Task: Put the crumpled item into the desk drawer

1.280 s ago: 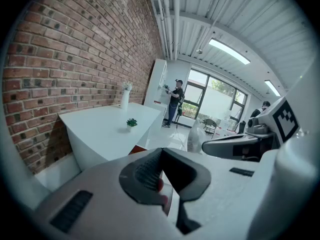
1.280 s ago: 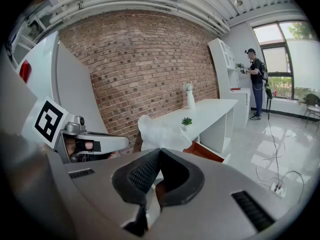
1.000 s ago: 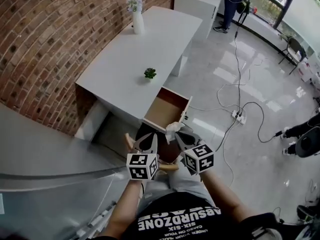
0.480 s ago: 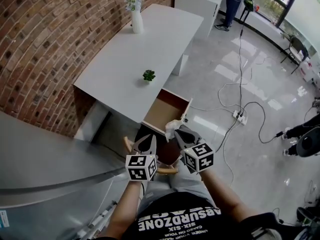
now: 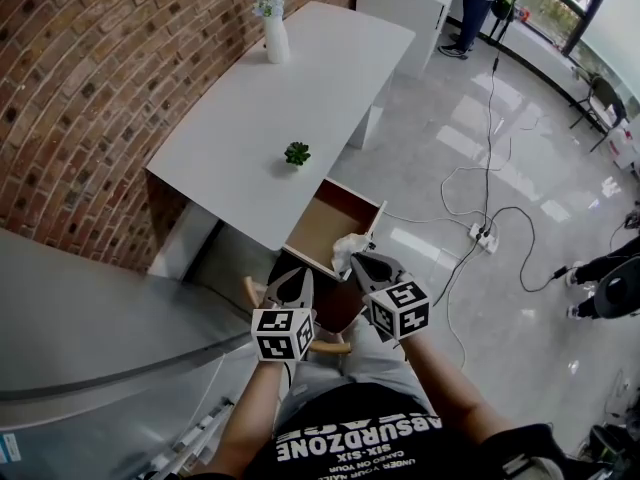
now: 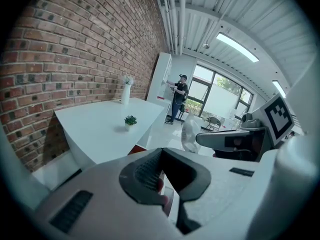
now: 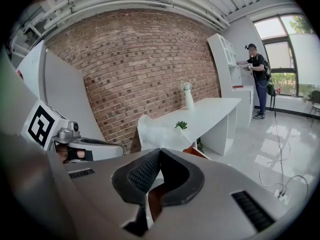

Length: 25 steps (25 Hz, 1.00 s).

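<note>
Head view: white counter (image 5: pixel 262 118) runs along the brick wall (image 5: pixel 90 88). It carries a vase (image 5: pixel 272 33) at the far end and a small plant (image 5: pixel 297 153) near the front edge. The drawer (image 5: pixel 322 223) is pulled open, brown wood inside. The right gripper (image 5: pixel 357 261) has its jaws closed on the crumpled item (image 5: pixel 349 247), a small white wad with irregular folds. The item is in the air, overlapping the drawer's near front corner in this view, not lying in the drawer. The left gripper (image 5: pixel 298 273) is just beside it, jaws closed, nothing in them. Cables and a power strip (image 5: pixel 480 235) lie on the floor at right.

Left gripper view: its own jaw tips meet with nothing between them. The right gripper shows side-on at right, with the crumpled item (image 6: pixel 190 132) sticking out past its tips. Here the item reads as thin, translucent white sheet, taller than wide; plastic or paper can't be told. The head view doesn't show that translucency. Also here only: ceiling pipes, windows, and a person (image 6: pixel 179 96) standing at a tall white cabinet.

Right gripper view: its own jaws are pinched on the item's lower edge. The crumpled item (image 7: pixel 154 133) rises just beyond the tips and covers part of the counter's near end, with the plant right of it in the picture. The left gripper (image 7: pixel 107 145) sits at left. The drawer is mostly hidden behind the jaws, only a red-brown sliver shows; its inside shows in the head view only.
</note>
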{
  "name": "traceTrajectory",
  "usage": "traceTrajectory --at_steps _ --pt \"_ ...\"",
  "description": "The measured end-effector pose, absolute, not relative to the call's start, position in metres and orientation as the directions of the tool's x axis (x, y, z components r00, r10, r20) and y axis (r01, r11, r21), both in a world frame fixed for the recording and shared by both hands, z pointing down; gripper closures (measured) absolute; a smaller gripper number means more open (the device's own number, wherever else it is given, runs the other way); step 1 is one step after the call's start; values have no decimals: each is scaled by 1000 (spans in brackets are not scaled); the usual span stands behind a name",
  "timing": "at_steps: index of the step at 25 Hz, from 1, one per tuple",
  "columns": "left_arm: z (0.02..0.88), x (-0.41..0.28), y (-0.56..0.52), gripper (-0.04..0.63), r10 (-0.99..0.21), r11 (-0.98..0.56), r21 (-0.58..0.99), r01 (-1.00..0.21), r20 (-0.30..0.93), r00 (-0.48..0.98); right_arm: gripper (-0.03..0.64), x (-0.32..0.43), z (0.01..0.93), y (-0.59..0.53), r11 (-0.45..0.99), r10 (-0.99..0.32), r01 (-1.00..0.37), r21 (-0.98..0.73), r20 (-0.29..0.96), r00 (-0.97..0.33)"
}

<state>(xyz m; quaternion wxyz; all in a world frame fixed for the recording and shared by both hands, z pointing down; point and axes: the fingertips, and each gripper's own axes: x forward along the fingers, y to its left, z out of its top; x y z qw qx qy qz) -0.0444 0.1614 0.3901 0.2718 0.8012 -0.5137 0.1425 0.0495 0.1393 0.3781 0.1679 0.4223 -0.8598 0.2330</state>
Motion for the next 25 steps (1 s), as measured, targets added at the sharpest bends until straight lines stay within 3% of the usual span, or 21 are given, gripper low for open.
traceTrajectory --at_steps 25 --pt "407 -46 133 589 -751 -239 287 -928 551 364 618 53 394 85 576 -598 -771 -273 502 -624"
